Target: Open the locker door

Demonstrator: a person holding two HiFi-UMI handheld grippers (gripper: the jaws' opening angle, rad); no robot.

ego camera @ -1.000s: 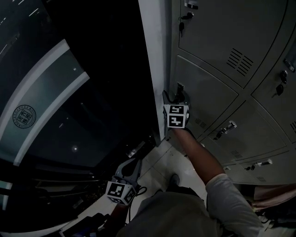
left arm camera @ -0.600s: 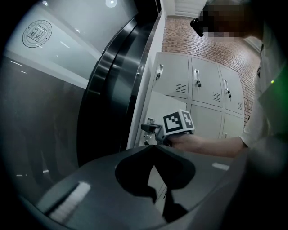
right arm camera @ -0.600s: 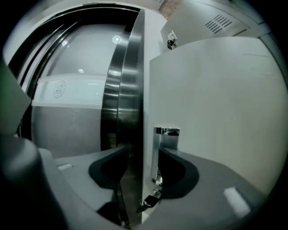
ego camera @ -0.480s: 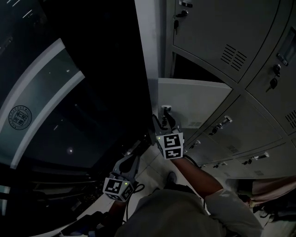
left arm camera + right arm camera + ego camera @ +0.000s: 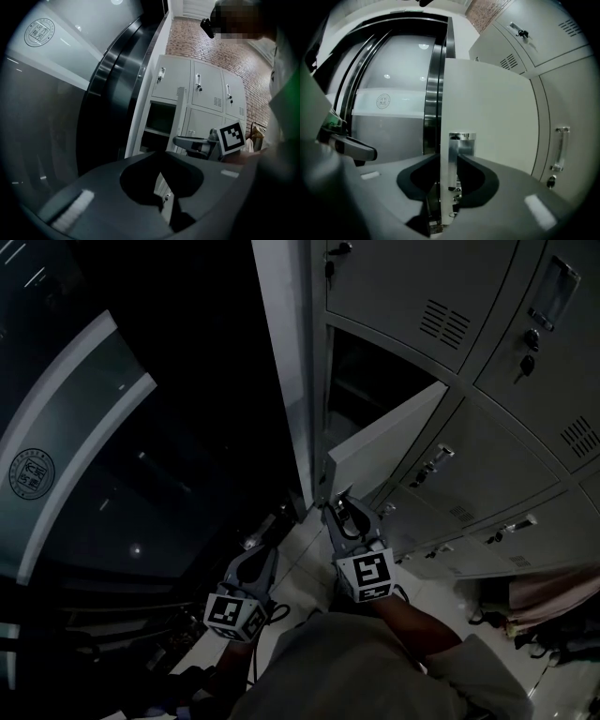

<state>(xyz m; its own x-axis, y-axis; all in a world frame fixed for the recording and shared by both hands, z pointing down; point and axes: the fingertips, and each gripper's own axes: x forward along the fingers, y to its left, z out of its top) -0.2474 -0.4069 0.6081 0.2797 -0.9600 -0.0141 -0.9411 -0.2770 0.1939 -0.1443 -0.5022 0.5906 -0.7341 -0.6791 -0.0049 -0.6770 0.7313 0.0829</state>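
The locker door is already swung well out from the bank, hinged on its right side, with its free edge pointing down toward the person. The right gripper is right at that free edge. In the right gripper view its jaws are closing, one on each side of the door's edge, and the shiny metal handle sits between them. The pads look like they're touching it on both sides.

The left gripper hangs off to the left of the door, well apart from it. Its jaws are together at the tips with nothing in them.

Behind the door, the open compartment is just a dark hole. I honestly can't make out anything inside; the left gripper view only shows a faint ledge line in there.

The locker above the door is closed, with a key hanging in its lock. The ones to the right of the door and below it are closed too. Further left of the door there's a dark glass wall with a round emblem on it.
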